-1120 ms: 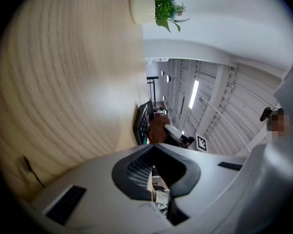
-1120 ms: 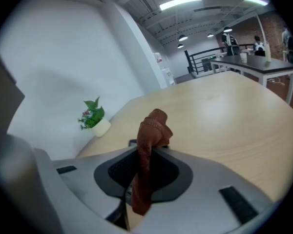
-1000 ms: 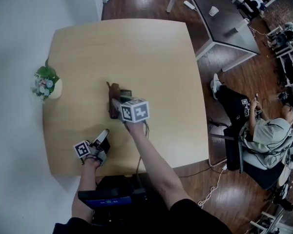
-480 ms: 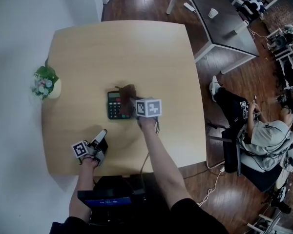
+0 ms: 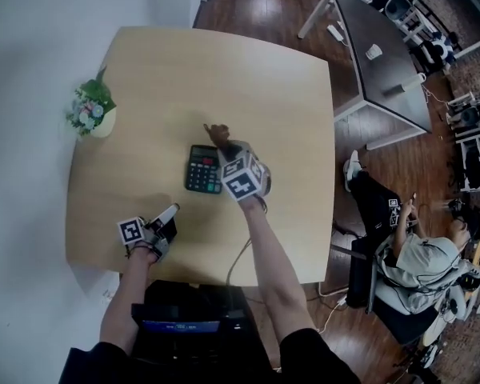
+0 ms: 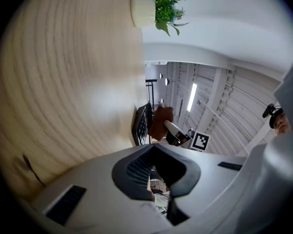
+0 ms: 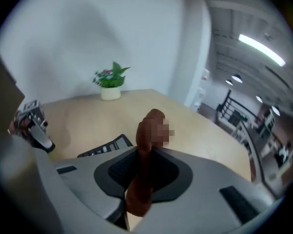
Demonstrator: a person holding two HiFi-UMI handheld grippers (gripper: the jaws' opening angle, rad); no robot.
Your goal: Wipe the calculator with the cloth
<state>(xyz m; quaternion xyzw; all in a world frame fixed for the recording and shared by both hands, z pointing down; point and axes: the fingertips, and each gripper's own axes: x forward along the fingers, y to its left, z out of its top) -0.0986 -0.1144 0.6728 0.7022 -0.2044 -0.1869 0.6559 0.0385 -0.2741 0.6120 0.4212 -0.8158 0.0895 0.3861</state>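
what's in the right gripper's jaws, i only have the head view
observer: In its own view the right gripper is shut on the cloth, which sticks up from between the jaws.
operator: and the left one, holding anything
observer: No. The left gripper has its jaws together in its own view, with nothing between them.
operator: where's the calculator from the right camera
observer: The calculator shows just left of the jaws, its near part hidden behind the gripper.
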